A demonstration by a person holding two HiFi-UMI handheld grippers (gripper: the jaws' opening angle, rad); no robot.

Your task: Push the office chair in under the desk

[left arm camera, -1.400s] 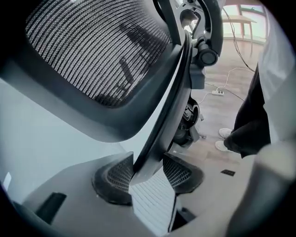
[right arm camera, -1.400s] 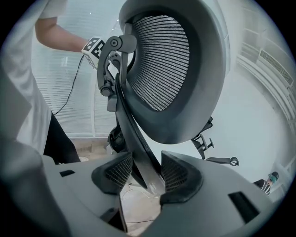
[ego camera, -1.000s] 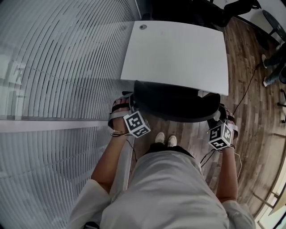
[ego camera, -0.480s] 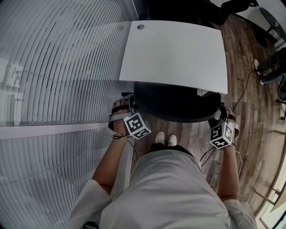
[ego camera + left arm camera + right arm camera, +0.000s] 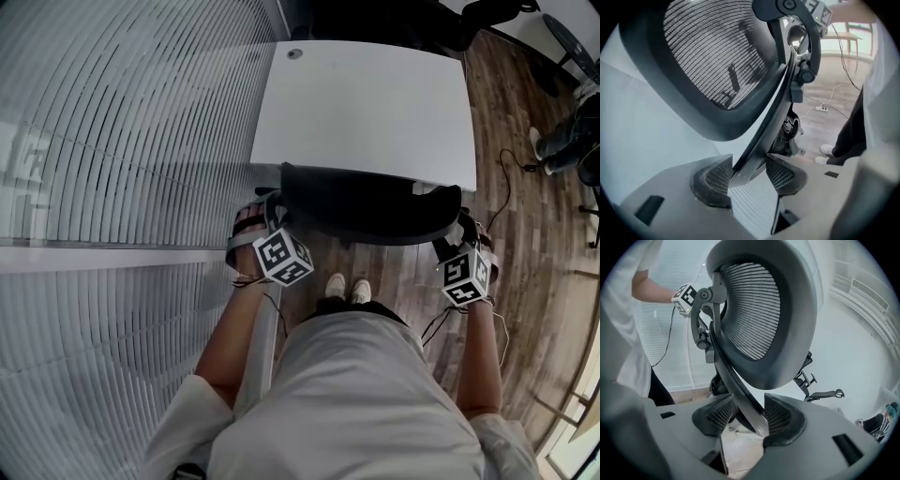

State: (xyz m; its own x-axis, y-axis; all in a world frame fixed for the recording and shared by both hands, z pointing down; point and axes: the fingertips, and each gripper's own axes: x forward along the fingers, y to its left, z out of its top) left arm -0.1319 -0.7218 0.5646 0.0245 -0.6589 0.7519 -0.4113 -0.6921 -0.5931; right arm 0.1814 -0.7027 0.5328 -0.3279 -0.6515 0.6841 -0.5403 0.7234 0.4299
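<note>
The black mesh-backed office chair (image 5: 367, 204) stands against the near edge of the white desk (image 5: 375, 103), its seat hidden beneath the desktop. My left gripper (image 5: 275, 214) holds the backrest's left rim, and my right gripper (image 5: 457, 232) holds its right rim. In the left gripper view the left gripper (image 5: 749, 171) is shut on the dark backrest frame (image 5: 773, 108), which runs up between the ribbed pads (image 5: 712, 177). The right gripper view has the right gripper (image 5: 750, 416) clamped the same way on the backrest frame (image 5: 729, 376), with the mesh back (image 5: 754, 310) above it.
A slatted glass wall (image 5: 122, 187) runs close along the desk's left side. Wood floor (image 5: 525, 216) with a cable (image 5: 514, 192) lies to the right, where another person's legs (image 5: 562, 141) and other chair bases stand. My own shoes (image 5: 347, 289) are just behind the chair.
The chair back has slid a little farther away from me toward the desk, and both grippers have moved forward with it, still clamped on its rims.
</note>
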